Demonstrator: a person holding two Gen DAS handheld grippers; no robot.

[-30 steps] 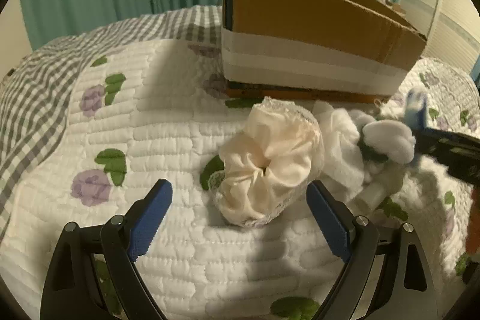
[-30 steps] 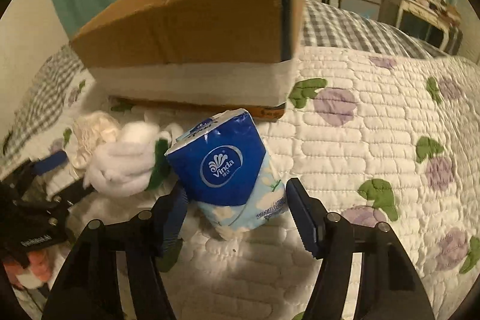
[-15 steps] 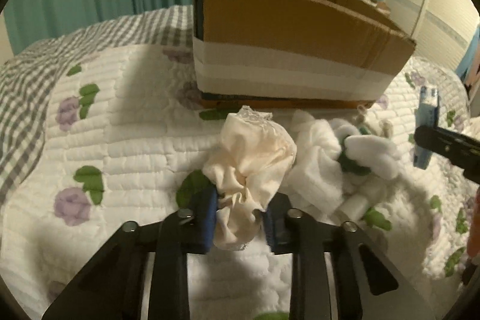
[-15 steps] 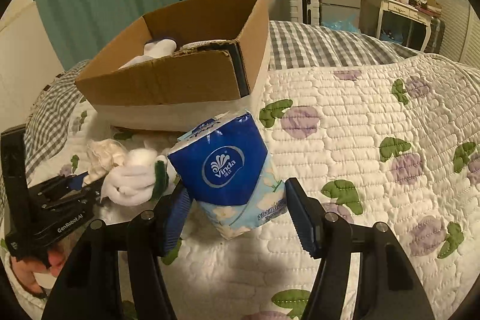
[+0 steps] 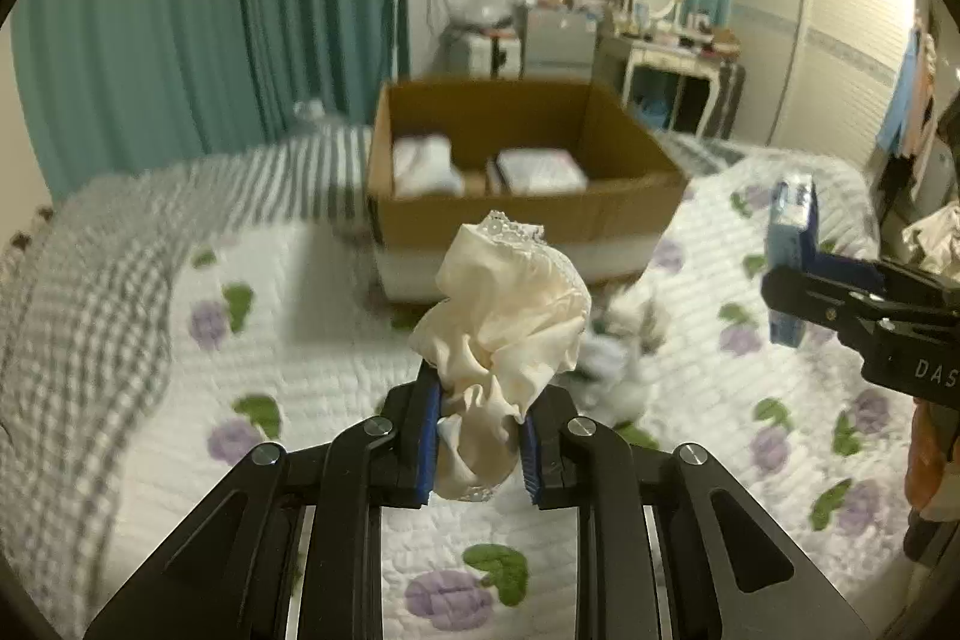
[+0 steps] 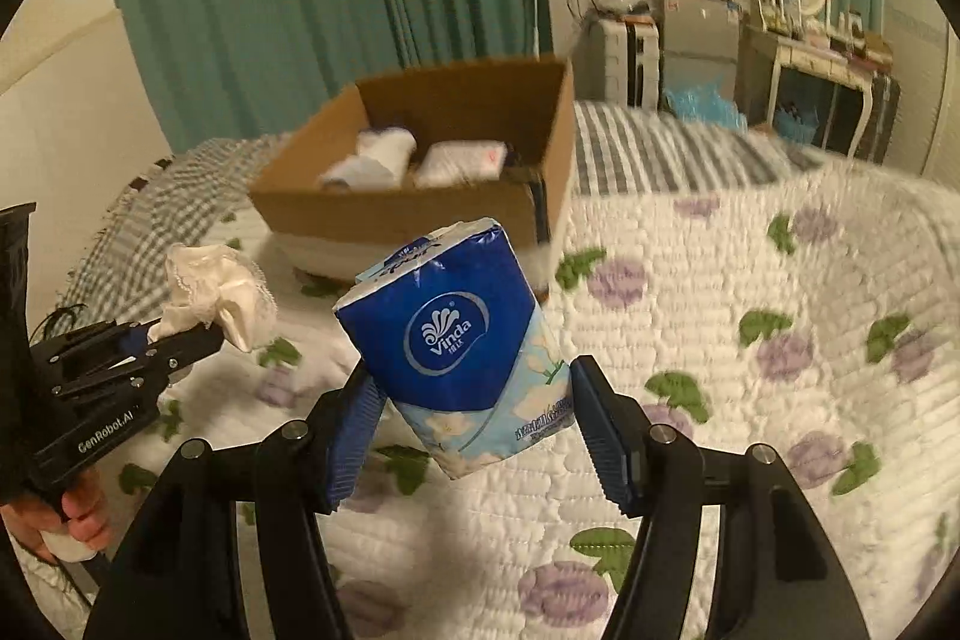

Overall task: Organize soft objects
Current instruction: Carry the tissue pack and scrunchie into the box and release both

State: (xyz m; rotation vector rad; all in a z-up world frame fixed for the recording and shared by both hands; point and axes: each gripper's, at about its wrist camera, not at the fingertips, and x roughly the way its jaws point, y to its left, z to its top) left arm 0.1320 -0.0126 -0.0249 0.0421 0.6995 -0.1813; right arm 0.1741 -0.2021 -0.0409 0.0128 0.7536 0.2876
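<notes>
Cream lace-trimmed scrunchie (image 5: 501, 334) pinched between blue pads of left gripper (image 5: 480, 451), held clear above quilted floral bedspread (image 5: 288, 370). Blue tissue pack (image 6: 462, 352) clamped in right gripper (image 6: 474, 433), also off the bed. Open cardboard box (image 5: 522, 208) beyond, already holding white soft items. White plush toy (image 5: 624, 358) lying on quilt near box front, blurred.

Box (image 5: 516, 214) top open, room inside betw. two bundles; near wall blocks low approach; quilt (image 5: 300, 340) around clear
</notes>
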